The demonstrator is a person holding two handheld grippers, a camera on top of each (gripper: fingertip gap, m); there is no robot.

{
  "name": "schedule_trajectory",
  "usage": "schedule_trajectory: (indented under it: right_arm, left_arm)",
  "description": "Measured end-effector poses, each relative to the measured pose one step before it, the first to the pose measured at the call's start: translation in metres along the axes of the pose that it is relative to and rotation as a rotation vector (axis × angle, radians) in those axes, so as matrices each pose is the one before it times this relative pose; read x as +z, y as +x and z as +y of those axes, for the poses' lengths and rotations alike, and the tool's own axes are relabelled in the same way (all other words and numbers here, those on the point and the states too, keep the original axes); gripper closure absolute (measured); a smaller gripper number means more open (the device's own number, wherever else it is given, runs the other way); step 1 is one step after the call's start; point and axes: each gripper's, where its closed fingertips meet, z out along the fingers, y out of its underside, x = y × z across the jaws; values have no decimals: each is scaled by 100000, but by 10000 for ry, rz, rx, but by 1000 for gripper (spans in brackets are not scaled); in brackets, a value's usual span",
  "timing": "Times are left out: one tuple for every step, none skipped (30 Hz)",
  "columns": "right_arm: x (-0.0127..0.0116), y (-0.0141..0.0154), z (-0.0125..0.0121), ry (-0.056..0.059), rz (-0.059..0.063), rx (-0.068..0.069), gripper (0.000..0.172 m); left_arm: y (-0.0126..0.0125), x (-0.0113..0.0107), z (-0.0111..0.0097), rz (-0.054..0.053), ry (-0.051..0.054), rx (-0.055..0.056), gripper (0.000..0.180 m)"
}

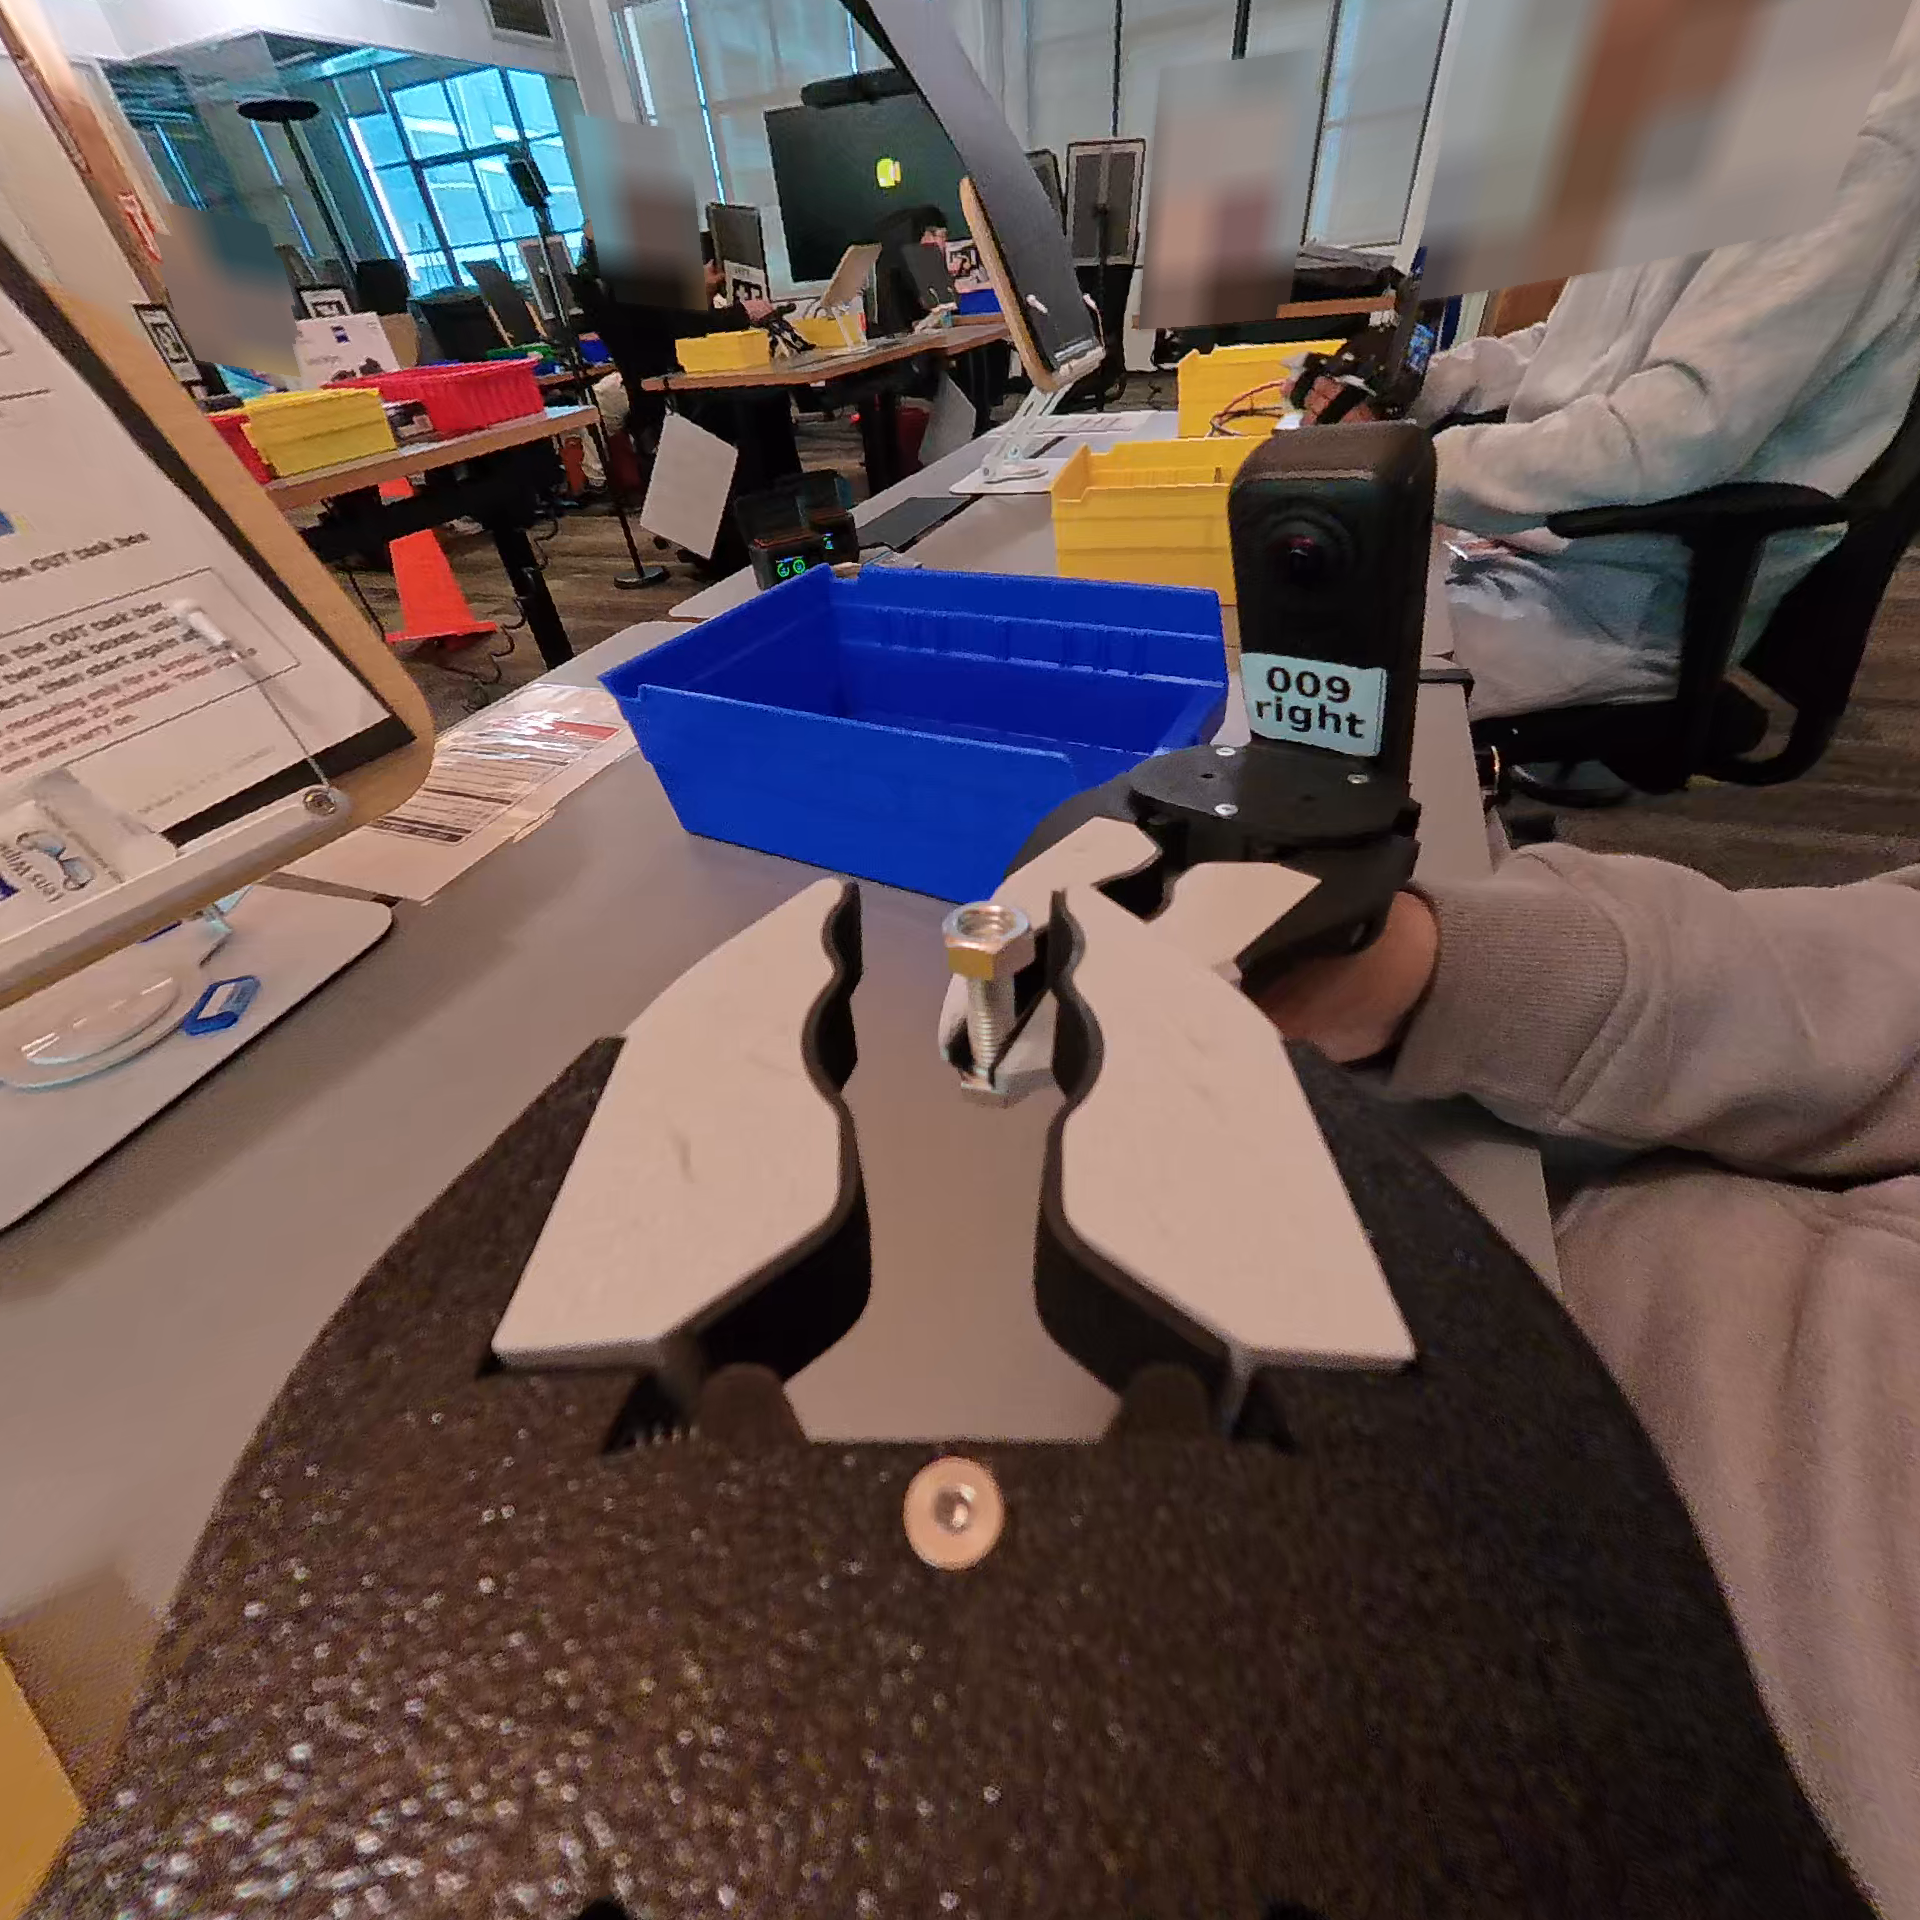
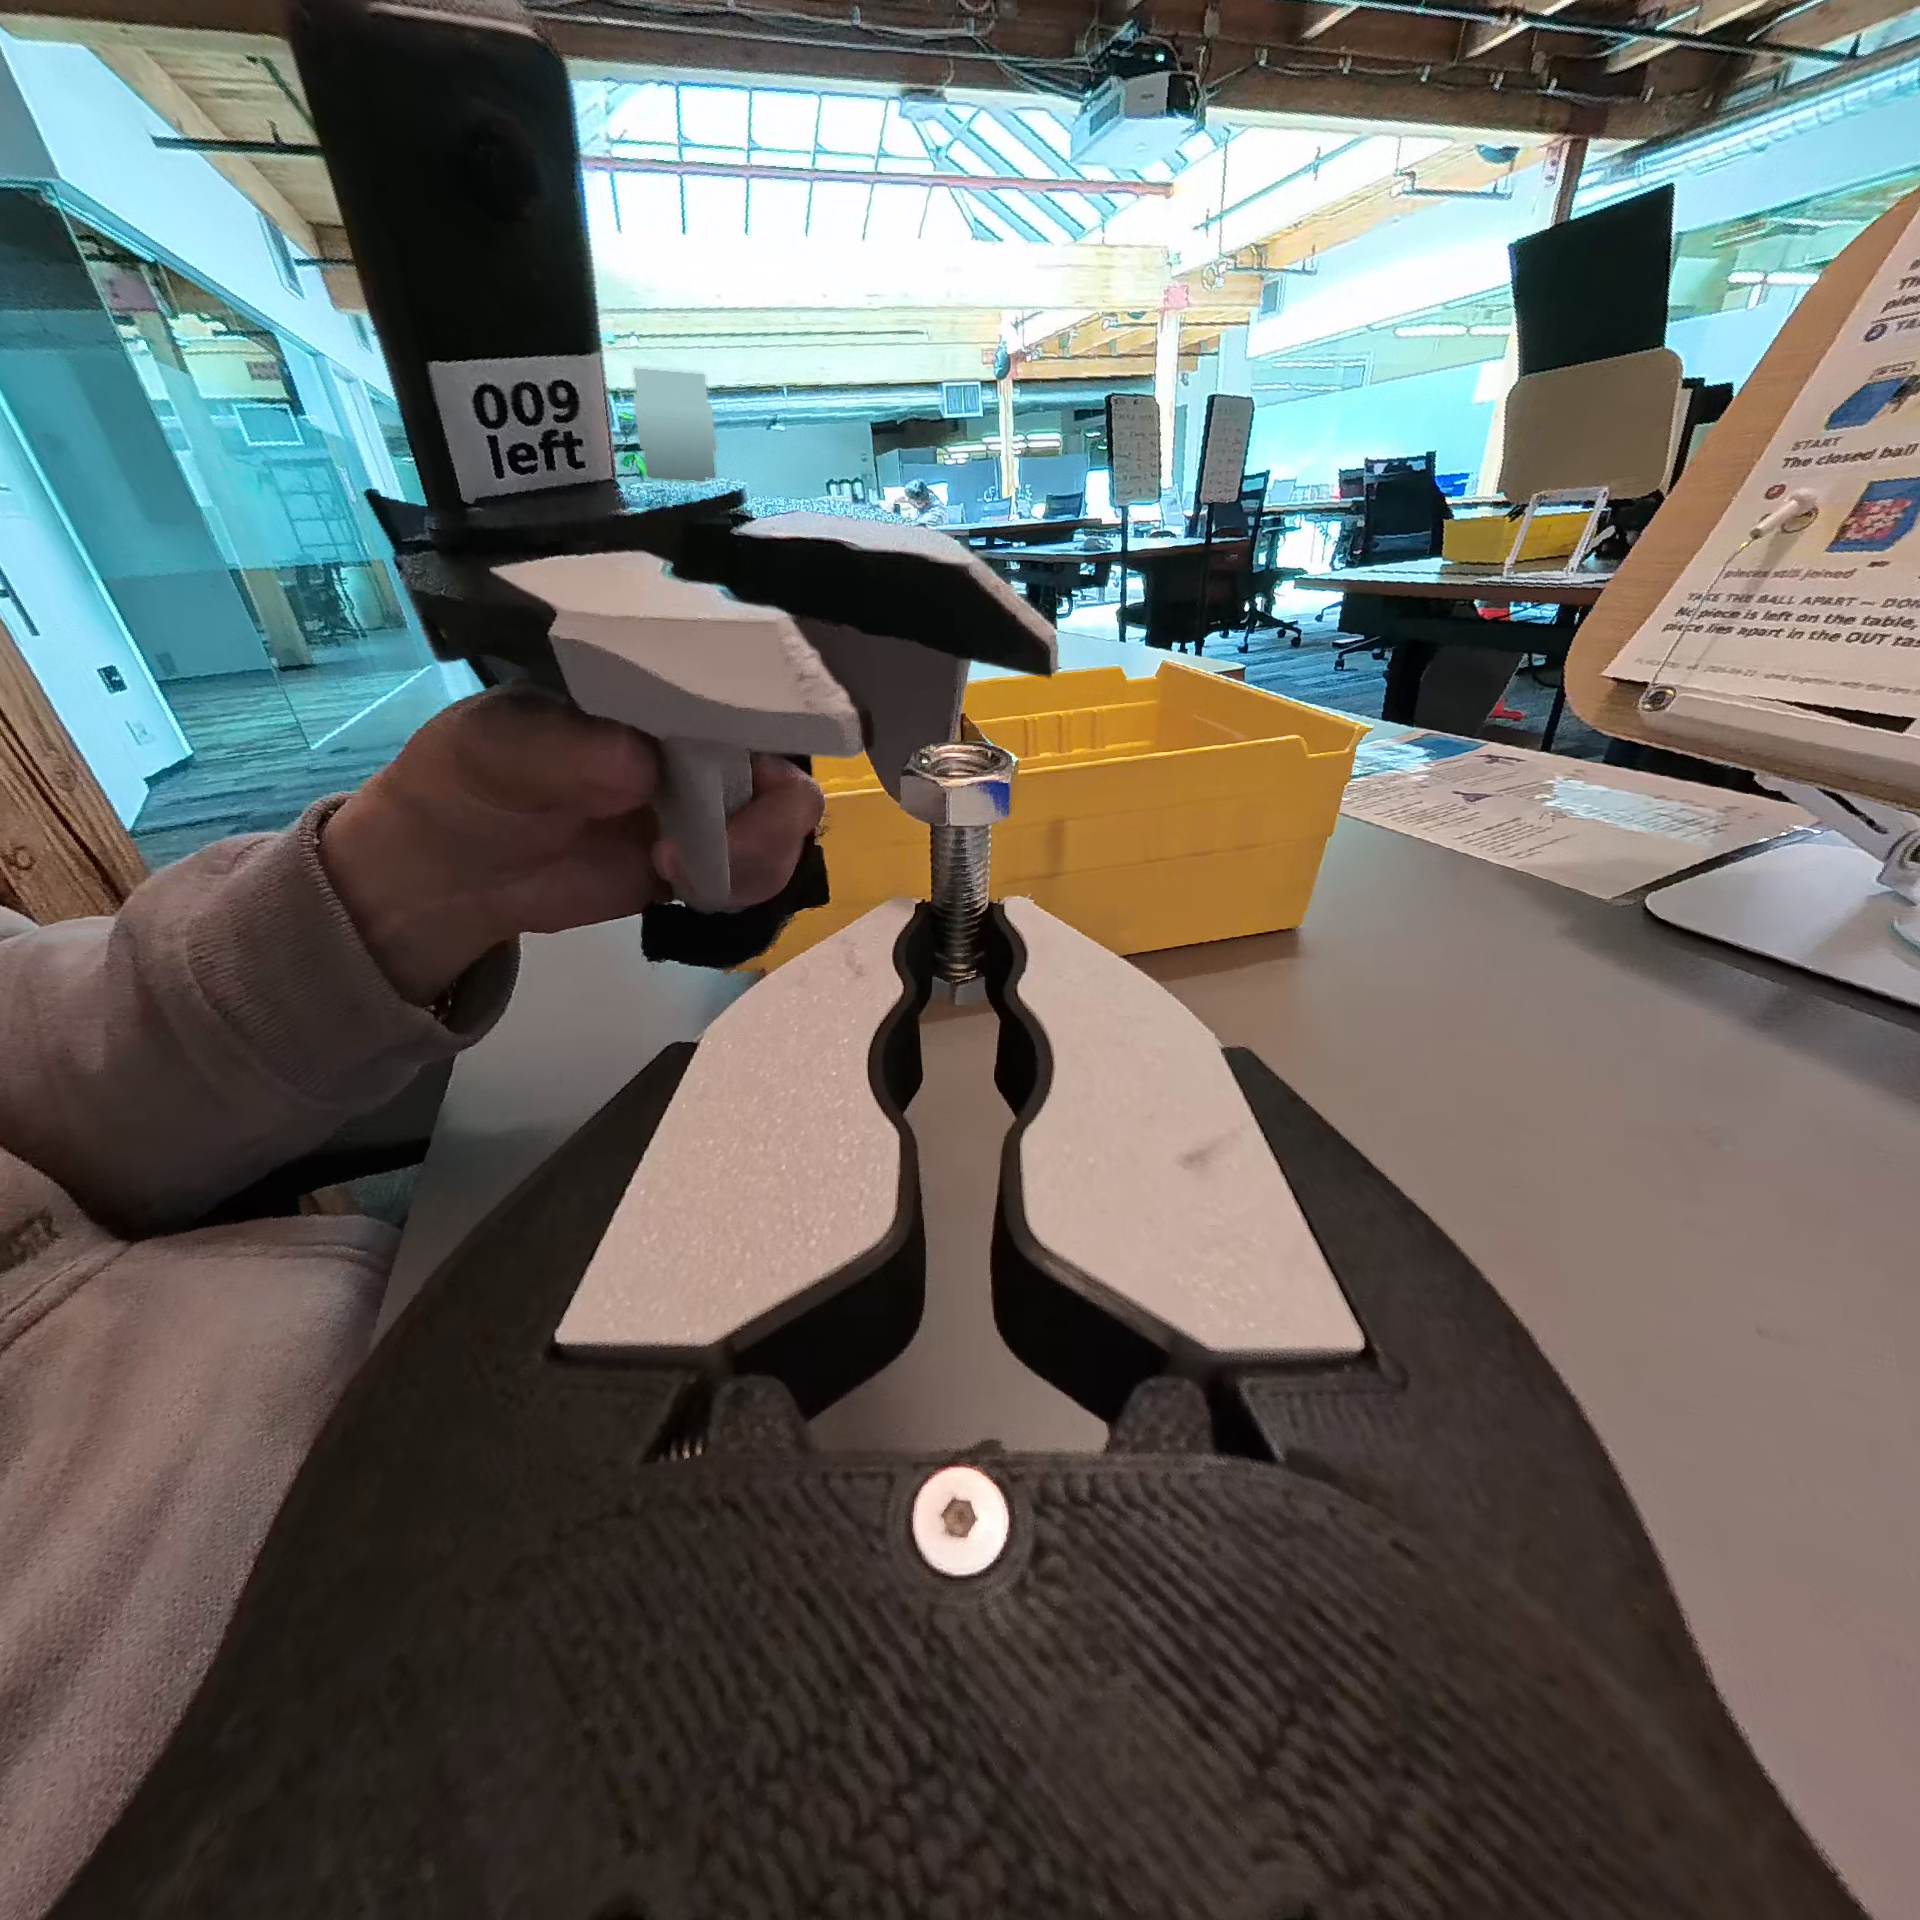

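- A silver bolt (image 2: 957,914) is held upright over the grey table (image 2: 1455,1091), head down, with a hex nut (image 2: 957,785) threaded on at its upper end.
- The bolt's threaded shank is clamped between the fingertips of the right gripper (image 2: 957,935), whose jaws are nearly closed and press on it from both sides; held this way, the nut end is left free and exposed from above.
- The bolt appears bright, zinc-coloured and finely threaded; the nut is of the same metal and carries a small blue mark on one face.
- The left gripper (image 1: 951,935) is placed above and around the nut, with its jaws parted wider than the nut; no contact between its pads and the nut can be made out, so nothing is gripped by it.
- Each gripper is held by a hand (image 2: 499,831) in a grey sleeve.
- A yellow bin (image 2: 1143,831) stands just behind the bolt in the right wrist view, and a blue bin (image 1: 914,748) in the left wrist view.
- Printed sheets on stands are seen at the table's edges.
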Motion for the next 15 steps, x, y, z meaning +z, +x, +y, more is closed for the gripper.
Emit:
schedule_trajectory:
  right_arm:
    - [20,-49,-26,1,-3,-19,163]
    - [7,-38,-35,6,-5,-16,163]
    - [4,-53,-60,23,-24,4,163]
    - [-4,-73,-62,24,-34,17,163]
    - [5,-28,-25,12,-8,-4,163]
    - [11,-38,-7,-8,-14,-7,163]
    - [15,-64,6,-3,-39,-2,163]
    - [18,-40,5,-2,-27,0,163]
    - [6,22,1,1,25,-16,163]
    - [-13,66,-6,2,33,2,163]
    - [-21,17,-6,2,-7,13,163]
    - [-26,43,-20,12,14,4,163]
    - [-25,57,12,-11,26,-12,163]
    - [-2,17,23,-17,8,-13,163]
    - [-11,-8,2,-2,-8,1,163]
  left_arm:
    - [231,184,76,51,-51,97,147]
    - [145,179,109,22,-57,34,147]
    - [76,150,122,-15,-62,14,147]
    - [15,139,134,-39,-62,31,147]
    - [-51,92,140,-58,-66,25,148]
    - [-114,65,156,-80,-80,-3,148]
    - [-124,26,120,-73,-59,-16,149]
    - [-94,-28,29,-26,4,-20,149]
    - [-85,-55,-25,-16,29,-34,149]
    - [-99,-80,-5,-22,7,-35,149]
    - [-65,-60,-15,4,3,-17,149]
    - [-41,-41,-13,1,4,-8,149]
    - [-39,-27,-4,-17,0,1,149]
    - [-25,-5,17,-4,-4,11,149]
    - [-1,2,5,8,-4,4,149]
